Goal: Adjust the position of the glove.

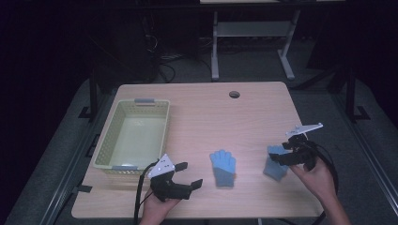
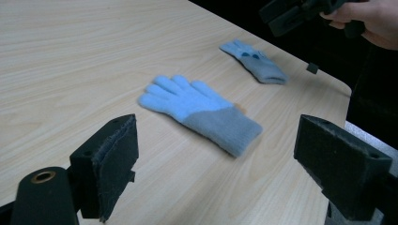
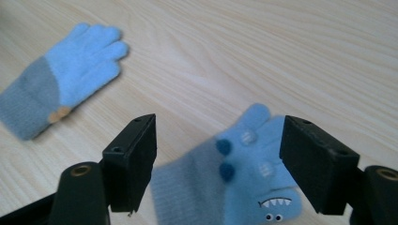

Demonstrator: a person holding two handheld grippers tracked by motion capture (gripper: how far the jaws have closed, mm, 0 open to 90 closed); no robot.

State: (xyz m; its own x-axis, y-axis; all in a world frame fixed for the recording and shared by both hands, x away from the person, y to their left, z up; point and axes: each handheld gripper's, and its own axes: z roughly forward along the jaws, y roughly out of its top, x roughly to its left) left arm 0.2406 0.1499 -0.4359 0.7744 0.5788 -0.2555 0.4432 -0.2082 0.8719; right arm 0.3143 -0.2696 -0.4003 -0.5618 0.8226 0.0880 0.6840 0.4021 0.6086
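Basically nothing is packed yet: both gloves lie flat on the tabletop and the yellow-green basket at the left holds nothing that I can see. Judging from that layout, the work is probably putting the gloves into the basket, so both pickups and both drops are left.

Right gripper hovers right over the monster glove near the right front of the tabletop, jaws apart, one on each side of it in the right gripper view and not clamped. Whether the jaws touch the fabric I cannot tell (that glove is blurred there).

Left gripper sits low at the front, between basket and plain glove, jaws wide apart, holding nothing. In the left gripper view the plain glove lies ahead between the jaws, clear of them.

Looks of the things: plain glove is knit, light blue fingers and palm, grey cuff, small orange tab at the cuff edge, fingers spread flat. Monster glove has the same blue and grey, plus dark blue spots, a little toothy mouth and eyes; it lies a bit bunched. Both look soft and floppy, likely to droop when lifted.
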